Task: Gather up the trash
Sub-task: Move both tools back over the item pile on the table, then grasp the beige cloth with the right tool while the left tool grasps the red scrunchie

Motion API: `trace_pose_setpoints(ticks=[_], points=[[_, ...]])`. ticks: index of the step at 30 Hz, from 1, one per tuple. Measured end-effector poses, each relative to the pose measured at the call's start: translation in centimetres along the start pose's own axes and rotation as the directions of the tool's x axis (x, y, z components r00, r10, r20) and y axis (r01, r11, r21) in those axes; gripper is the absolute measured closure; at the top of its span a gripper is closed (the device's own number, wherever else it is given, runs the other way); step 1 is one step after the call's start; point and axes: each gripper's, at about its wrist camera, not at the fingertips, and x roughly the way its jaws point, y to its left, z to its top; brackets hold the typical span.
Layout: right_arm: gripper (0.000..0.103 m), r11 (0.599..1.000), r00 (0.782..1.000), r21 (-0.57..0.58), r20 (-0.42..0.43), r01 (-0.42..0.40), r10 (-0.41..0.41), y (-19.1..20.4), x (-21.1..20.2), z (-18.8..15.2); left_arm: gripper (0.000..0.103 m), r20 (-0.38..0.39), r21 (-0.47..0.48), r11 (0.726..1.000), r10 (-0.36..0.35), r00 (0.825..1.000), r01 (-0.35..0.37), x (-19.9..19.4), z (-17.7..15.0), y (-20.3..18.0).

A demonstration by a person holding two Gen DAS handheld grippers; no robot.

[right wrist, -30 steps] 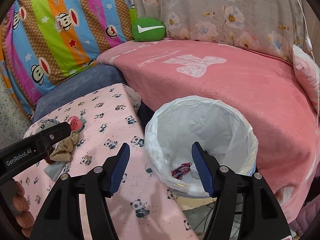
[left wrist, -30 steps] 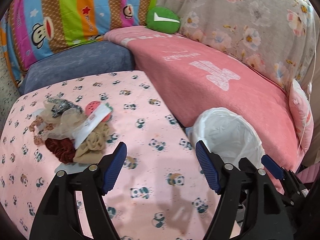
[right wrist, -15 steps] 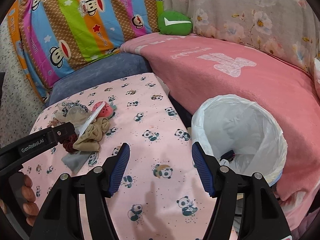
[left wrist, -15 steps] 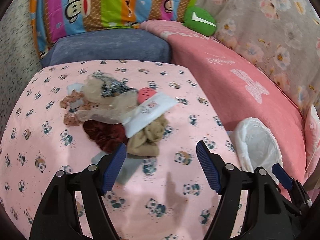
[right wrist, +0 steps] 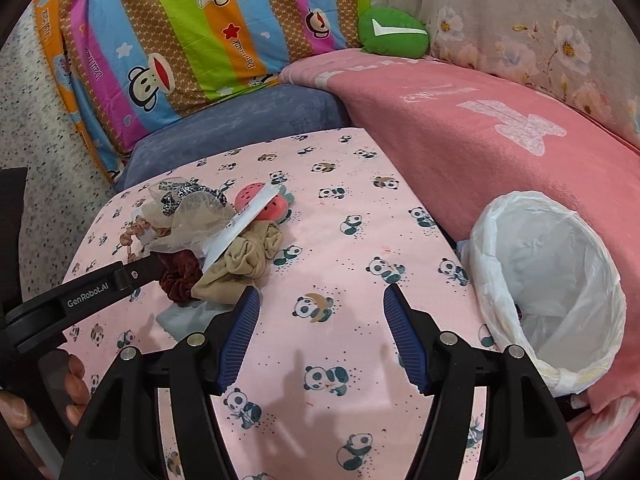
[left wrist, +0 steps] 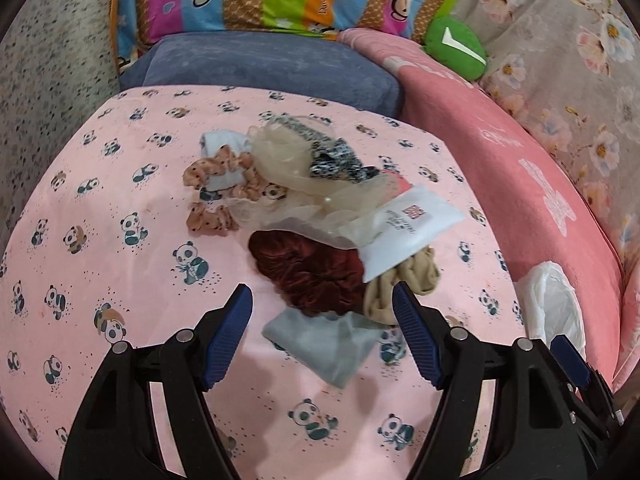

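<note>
A pile of small items lies on the pink panda-print table (left wrist: 120, 200): a white packet (left wrist: 412, 232), a dark red scrunchie (left wrist: 308, 272), a beige scrunchie (left wrist: 404, 280), a sheer bow (left wrist: 288, 160) and a grey wrapper (left wrist: 320, 340). My left gripper (left wrist: 322, 312) is open and empty, just above the grey wrapper and red scrunchie. My right gripper (right wrist: 320, 312) is open and empty over bare table, right of the pile (right wrist: 216, 240). The white-lined bin (right wrist: 552, 292) stands at the table's right edge, also in the left wrist view (left wrist: 556, 304).
A pink blanket (right wrist: 500, 128) covers the sofa behind the bin. A blue cushion (left wrist: 260, 64), a striped monkey pillow (right wrist: 200, 28) and a green pouch (right wrist: 394, 32) lie at the back. The left gripper's arm (right wrist: 80, 300) crosses the right view.
My left gripper has swung left from the bin to the pile and now straddles the grey wrapper. My right gripper has moved left, from over the bin to the table.
</note>
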Motion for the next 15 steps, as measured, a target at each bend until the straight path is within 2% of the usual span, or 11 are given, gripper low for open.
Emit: trace_pose_setpoints(ticks=[5, 10, 13, 14, 15], points=[[0.041, 1.0, 1.0, -0.018, -0.013, -0.014, 0.014, 1.7, 1.8, 0.5, 0.034, -0.025, -0.042, 0.999, -0.007, 1.0, 0.006, 1.7, 0.7, 1.5], [0.041, 0.999, 0.998, -0.003, -0.035, -0.053, 0.053, 3.0, 4.1, 1.4, 0.035, -0.069, -0.074, 0.996, -0.055, 0.996, 0.05, 3.8, 1.4, 1.9], [0.042, 0.997, 0.996, -0.003, -0.049, -0.078, 0.078, 3.9, 5.3, 1.7, 0.041, -0.082, -0.074, 0.995, -0.074, 0.994, 0.068, 4.7, 1.6, 1.7], [0.043, 0.996, 0.995, -0.007, -0.052, -0.085, 0.084, 4.1, 5.7, 1.8, 0.046, -0.085, -0.072, 0.995, -0.079, 0.993, 0.073, 4.9, 1.7, 1.6], [0.049, 0.996, 0.995, -0.013, -0.056, -0.088, 0.087, 4.4, 6.1, 1.8, 0.052, -0.086, -0.07, 0.995, -0.08, 0.993, 0.074, 5.1, 1.8, 1.6]])
